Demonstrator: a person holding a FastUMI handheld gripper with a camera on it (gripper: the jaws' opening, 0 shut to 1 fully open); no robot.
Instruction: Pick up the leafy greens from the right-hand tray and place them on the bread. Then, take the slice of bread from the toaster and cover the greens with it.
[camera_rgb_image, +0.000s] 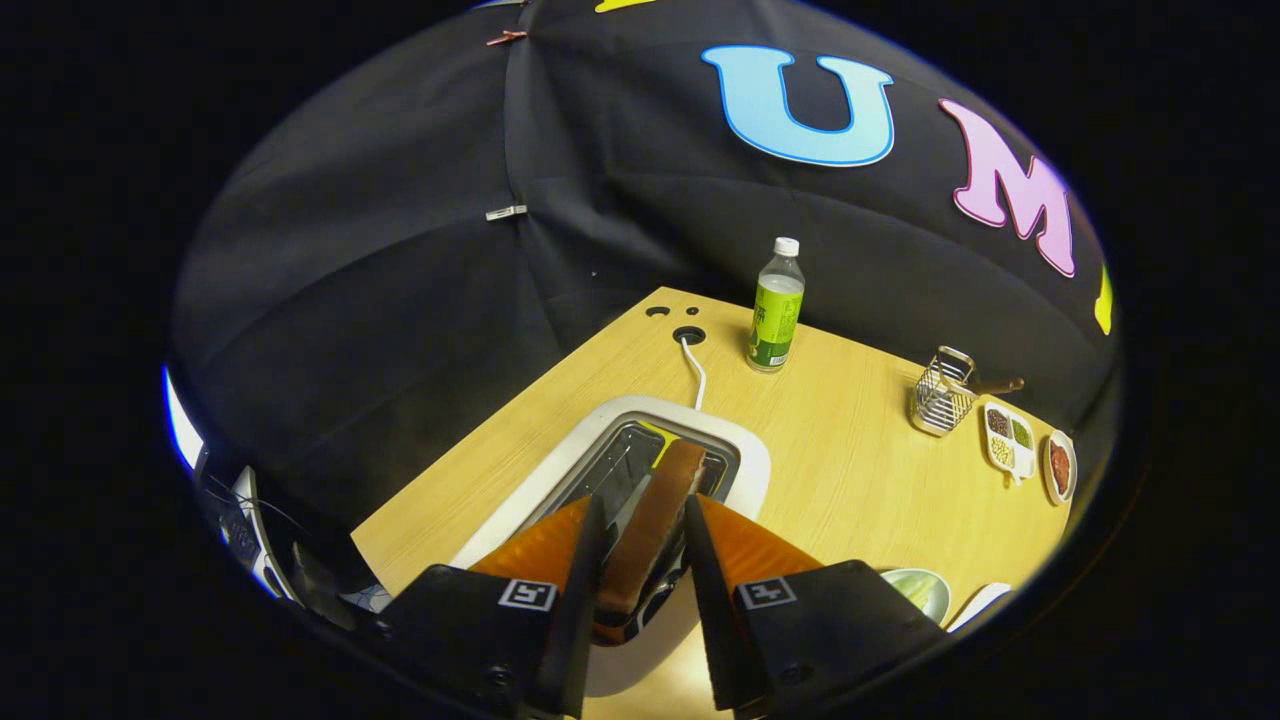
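Gripper (645, 545) over the toaster (745, 455), its fingers either side of the bread (655, 520).

The slice stands on edge in the slot, running back between the two fingers, which look closed against its faces, though contact is hard to confirm. A white cord (693, 368) leads from the toaster to a hole in the table (850, 470). Beyond stand a bottle (777, 310), a wire rack (942, 395) and small dishes (1010, 440). Something green, maybe the greens (915, 588), lies right of the fingers.

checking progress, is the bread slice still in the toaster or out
In: the bread slice stands upright in the toaster slot, between the gripper fingers.
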